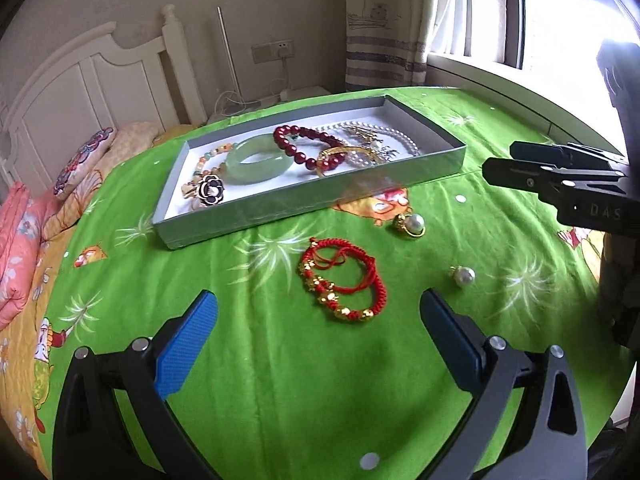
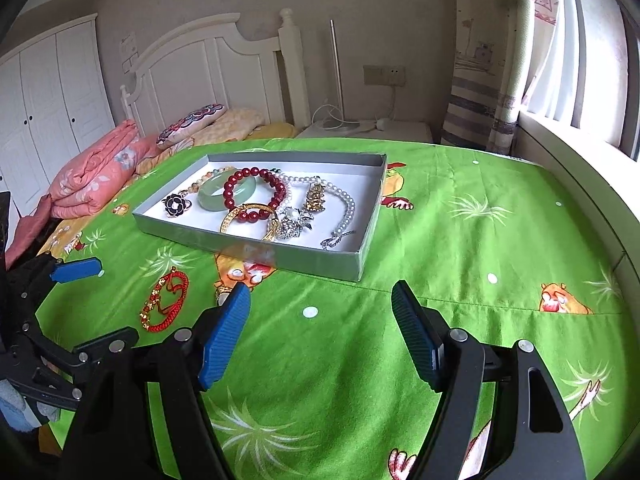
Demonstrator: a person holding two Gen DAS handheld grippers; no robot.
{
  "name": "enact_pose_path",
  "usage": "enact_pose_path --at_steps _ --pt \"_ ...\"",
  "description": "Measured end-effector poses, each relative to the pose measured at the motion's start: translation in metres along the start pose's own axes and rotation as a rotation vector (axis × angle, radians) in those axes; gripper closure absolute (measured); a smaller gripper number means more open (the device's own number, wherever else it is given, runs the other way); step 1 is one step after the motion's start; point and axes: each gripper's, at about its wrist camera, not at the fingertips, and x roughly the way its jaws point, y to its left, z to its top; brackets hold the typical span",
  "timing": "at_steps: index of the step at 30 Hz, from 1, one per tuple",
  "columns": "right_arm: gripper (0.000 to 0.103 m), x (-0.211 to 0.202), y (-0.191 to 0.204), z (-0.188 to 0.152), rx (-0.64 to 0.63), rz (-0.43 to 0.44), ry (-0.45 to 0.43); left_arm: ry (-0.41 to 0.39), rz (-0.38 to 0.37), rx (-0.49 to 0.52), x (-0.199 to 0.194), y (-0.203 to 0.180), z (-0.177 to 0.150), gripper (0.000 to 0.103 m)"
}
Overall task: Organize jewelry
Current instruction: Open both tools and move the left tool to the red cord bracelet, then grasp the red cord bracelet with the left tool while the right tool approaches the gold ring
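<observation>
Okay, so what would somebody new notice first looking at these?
Probably the grey tray on the bright green bedsheet, heaped with jewelry: a pale green bangle under a dark red bead bracelet. Next, the red cord bracelets lying loose on the sheet ahead of the open left gripper.

Two wrist views, low over the bed (image 1: 280,380), facing the headboard.
Left nearer the red bracelets (image 1: 342,280); both sharing the tray (image 1: 312,196) (image 2: 256,246).

Red-and-gold bracelets (image 1: 342,282) on green cartoon-print sheet (image 1: 280,380), grey tray (image 1: 320,196)
</observation>
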Motion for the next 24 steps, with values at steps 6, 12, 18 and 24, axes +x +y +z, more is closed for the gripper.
enact_pose_path --at_steps 6,12,18,24 --pt "0.033 -0.001 -0.002 0.0 0.013 0.013 -0.003 0.1 0.012 0.032 0.027 -0.01 0.011 0.025" --pt "0.033 -0.001 -0.003 0.0 0.017 0.019 -0.003 0.092 -0.092 0.012 0.03 -0.001 0.013 0.09" --pt "0.034 0.002 0.014 0.0 -0.075 0.048 0.016 0.07 -0.071 -0.027 0.016 0.011 -0.005 0.091" --pt "0.043 0.016 0.055 -0.005 -0.28 0.109 0.095 0.068 -0.065 -0.097 0.011 0.033 -0.015 0.091"
